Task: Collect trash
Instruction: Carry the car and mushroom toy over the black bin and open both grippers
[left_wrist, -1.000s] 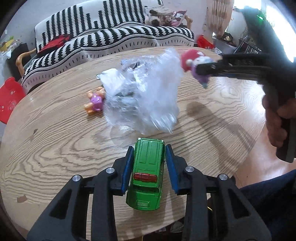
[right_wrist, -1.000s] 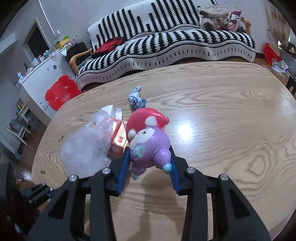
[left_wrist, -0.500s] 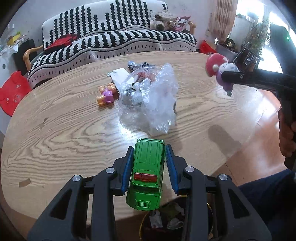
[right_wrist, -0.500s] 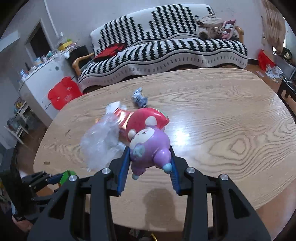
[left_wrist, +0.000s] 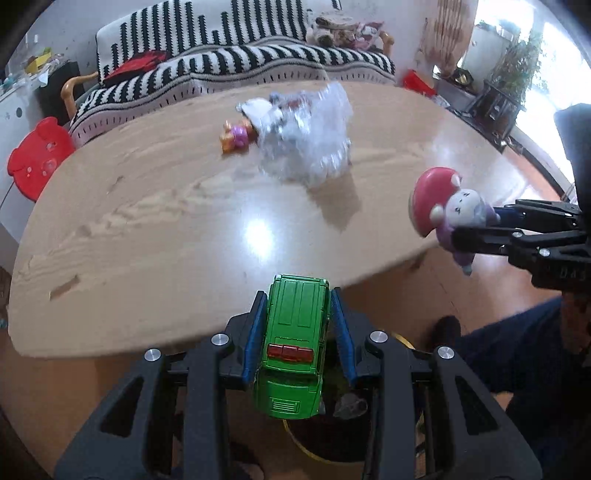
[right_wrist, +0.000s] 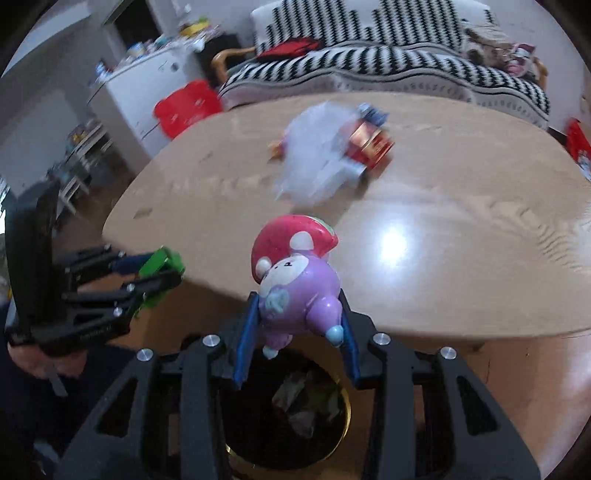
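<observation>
My left gripper (left_wrist: 297, 325) is shut on a green toy car (left_wrist: 295, 343), held off the table's near edge above a black, gold-rimmed trash bin (left_wrist: 332, 435). My right gripper (right_wrist: 299, 328) is shut on a purple figure with a red mushroom cap (right_wrist: 295, 273), held over the same bin (right_wrist: 291, 410), which has trash inside. The figure also shows in the left wrist view (left_wrist: 447, 210), and the car shows in the right wrist view (right_wrist: 162, 262). A crumpled clear plastic bag (left_wrist: 310, 140) lies on the wooden table (left_wrist: 147, 206).
A small orange and purple toy (left_wrist: 236, 136) lies left of the bag. A red package (right_wrist: 369, 144) and a blue wrapper (right_wrist: 373, 114) lie beside the bag. A striped sofa (left_wrist: 229, 70) and a red stool (left_wrist: 37, 158) stand beyond the table.
Both grippers have pulled back from over the table to beyond its near edge, above the bin, still holding their toys. The right gripper has dropped lower.
</observation>
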